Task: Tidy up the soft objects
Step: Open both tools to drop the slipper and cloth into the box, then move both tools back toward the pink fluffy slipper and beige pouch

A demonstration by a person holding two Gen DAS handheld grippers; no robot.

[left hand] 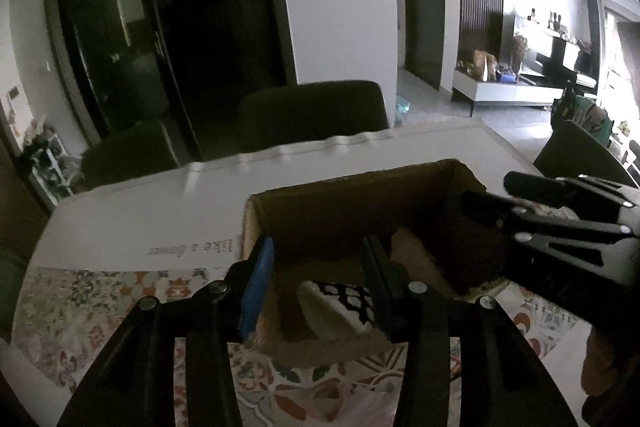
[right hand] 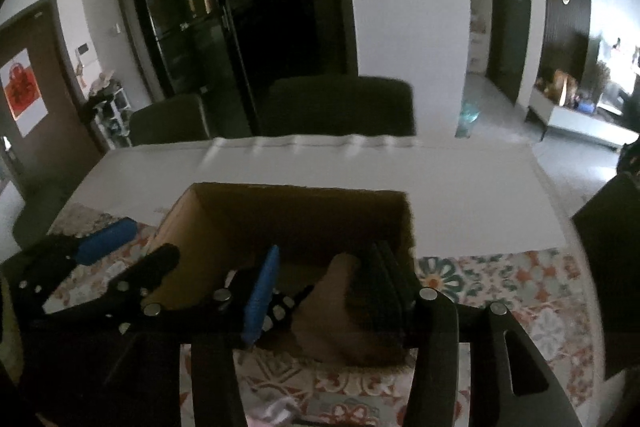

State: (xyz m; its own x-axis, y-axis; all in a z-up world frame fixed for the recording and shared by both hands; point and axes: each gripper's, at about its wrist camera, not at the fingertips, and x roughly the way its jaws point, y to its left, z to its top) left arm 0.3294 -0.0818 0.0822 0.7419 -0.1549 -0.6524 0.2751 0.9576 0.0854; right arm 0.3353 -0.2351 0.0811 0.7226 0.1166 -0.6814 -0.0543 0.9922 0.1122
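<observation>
I am tilting both tools down over the open cardboard box (left hand: 360,203) sitting on the table (left hand: 132,223), by its floral cloth (left hand: 80,311). My left tool (left hand: 316,291) is standing parted, gripping nothing, above a black-and-white patterned cushion (left hand: 340,307) lying inside. My right tool (right hand: 324,295) is likewise gaping empty over a tan soft item (right hand: 340,311), which its own camera is showing more fully.
</observation>
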